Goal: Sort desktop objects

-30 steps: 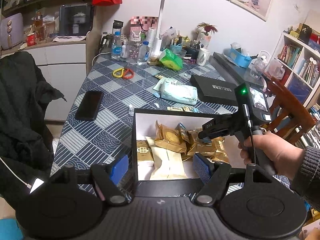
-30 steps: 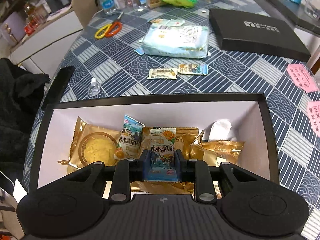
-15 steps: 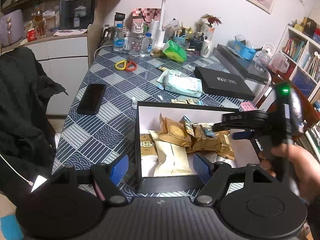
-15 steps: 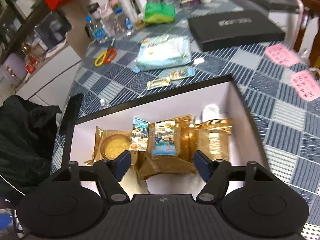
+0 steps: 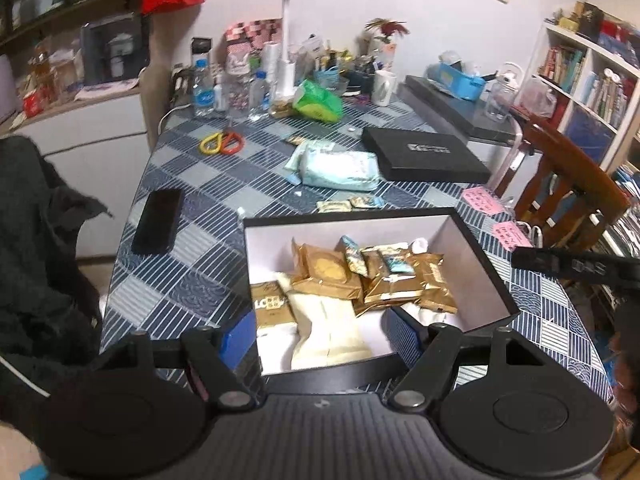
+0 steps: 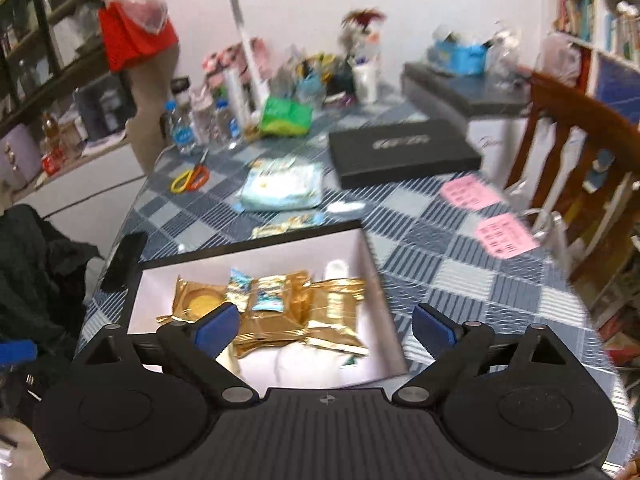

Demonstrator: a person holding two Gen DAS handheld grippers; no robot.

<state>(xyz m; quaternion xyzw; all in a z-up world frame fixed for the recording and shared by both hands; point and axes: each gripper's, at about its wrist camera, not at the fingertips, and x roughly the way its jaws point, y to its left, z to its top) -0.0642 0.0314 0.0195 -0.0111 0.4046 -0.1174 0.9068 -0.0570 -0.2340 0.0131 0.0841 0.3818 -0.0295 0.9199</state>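
Note:
A black box with a white inside (image 5: 348, 214) (image 6: 248, 246) stands near the table's front edge, and in it are several gold snack packets (image 5: 324, 272) (image 6: 280, 320). On top of them lies a small blue packet (image 5: 396, 262) (image 6: 266, 300). My right gripper (image 6: 326, 326) hangs above the box's near side, its jaws opening wide with nothing between them. My left gripper (image 5: 320, 338) is open and empty over the box's near left corner. Two small packets (image 5: 348, 204) (image 6: 288, 226) lie on the cloth just beyond the box. Behind them is a pale blue wipes pack (image 5: 340, 164) (image 6: 280, 186).
A flat black case (image 5: 424, 156) lies at the far right, with pink notes (image 5: 482, 200) and a wooden chair (image 5: 568, 184) beside it. A phone (image 5: 156, 222) and scissors (image 5: 222, 144) lie on the left. Bottles, a lamp and clutter line the back; a black jacket (image 5: 36, 260) hangs left.
My right gripper let go of the small blue packet onto the gold packets, spread its jaws, and rose back out of the box to the right. The left gripper only drifted a little.

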